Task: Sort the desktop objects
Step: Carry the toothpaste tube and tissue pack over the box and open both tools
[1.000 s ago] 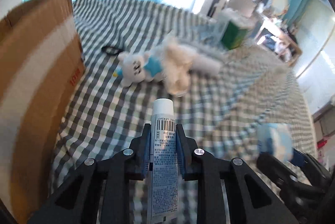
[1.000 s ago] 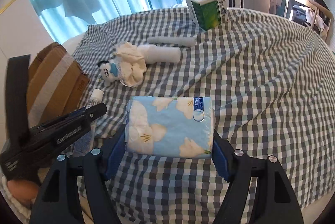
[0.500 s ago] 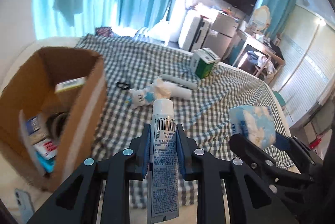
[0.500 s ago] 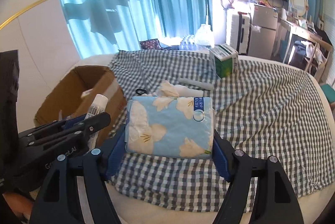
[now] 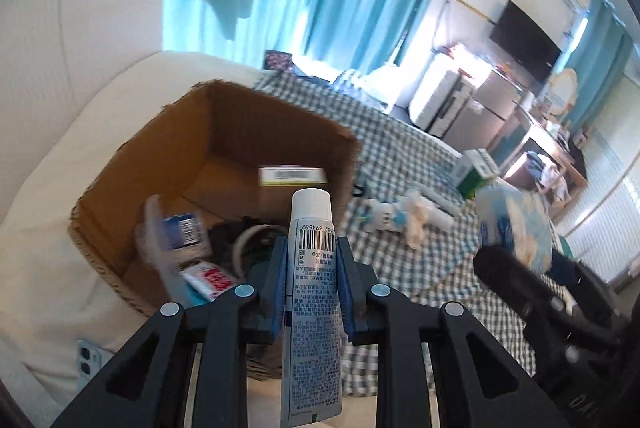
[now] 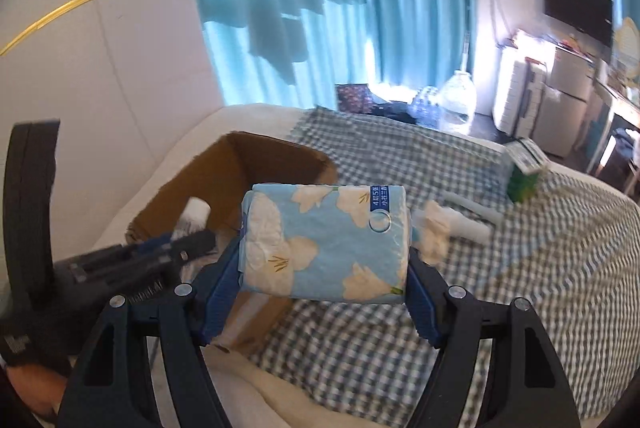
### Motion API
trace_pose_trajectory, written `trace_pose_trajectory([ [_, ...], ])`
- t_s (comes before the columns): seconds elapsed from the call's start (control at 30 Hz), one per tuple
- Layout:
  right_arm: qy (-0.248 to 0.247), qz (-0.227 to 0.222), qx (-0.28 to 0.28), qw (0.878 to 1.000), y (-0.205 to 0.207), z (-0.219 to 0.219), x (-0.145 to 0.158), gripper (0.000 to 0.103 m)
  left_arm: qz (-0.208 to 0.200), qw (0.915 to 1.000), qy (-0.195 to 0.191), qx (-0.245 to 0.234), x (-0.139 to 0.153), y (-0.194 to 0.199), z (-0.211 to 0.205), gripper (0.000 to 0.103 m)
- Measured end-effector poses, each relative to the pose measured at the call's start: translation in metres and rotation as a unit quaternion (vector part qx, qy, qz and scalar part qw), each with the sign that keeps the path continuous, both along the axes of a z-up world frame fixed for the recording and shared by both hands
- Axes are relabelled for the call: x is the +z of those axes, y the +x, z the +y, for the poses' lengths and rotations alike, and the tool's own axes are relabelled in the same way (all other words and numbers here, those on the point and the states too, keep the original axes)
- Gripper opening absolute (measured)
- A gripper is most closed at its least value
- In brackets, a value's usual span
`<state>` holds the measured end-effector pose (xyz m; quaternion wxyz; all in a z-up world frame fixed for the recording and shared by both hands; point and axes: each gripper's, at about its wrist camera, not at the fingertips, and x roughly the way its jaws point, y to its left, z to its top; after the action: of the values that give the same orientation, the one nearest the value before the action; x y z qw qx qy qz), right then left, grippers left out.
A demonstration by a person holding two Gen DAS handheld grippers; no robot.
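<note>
Between the left gripper's (image 5: 311,274) nearly closed pads a white tube (image 5: 310,292) was clamped; the right gripper (image 6: 324,278), spread wide, squeezed a floral tissue pack (image 6: 326,242). Both hung near the open cardboard box (image 5: 224,132). The carrying step seemed underway; next, each load needs centring over the opening before release.
</note>
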<state>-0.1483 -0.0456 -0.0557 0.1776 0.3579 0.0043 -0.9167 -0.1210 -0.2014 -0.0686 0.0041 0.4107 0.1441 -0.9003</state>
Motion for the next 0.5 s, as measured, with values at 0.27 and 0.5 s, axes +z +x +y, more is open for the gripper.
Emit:
trace_pose_trajectory([
  [0.27,-0.049,-0.038,0.06,0.996,-0.055,-0.078,-0.008,0.074,-0.026,0.9984,-0.006,0.05,-0.027,-0.01,-0.05,0.024],
  [0.5,-0.078,0.003,0.03,0.996,-0.068,-0.077,0.008,0.099,-0.058,0.9923,-0.019,0.108,-0.042,-0.014,-0.067,0.094],
])
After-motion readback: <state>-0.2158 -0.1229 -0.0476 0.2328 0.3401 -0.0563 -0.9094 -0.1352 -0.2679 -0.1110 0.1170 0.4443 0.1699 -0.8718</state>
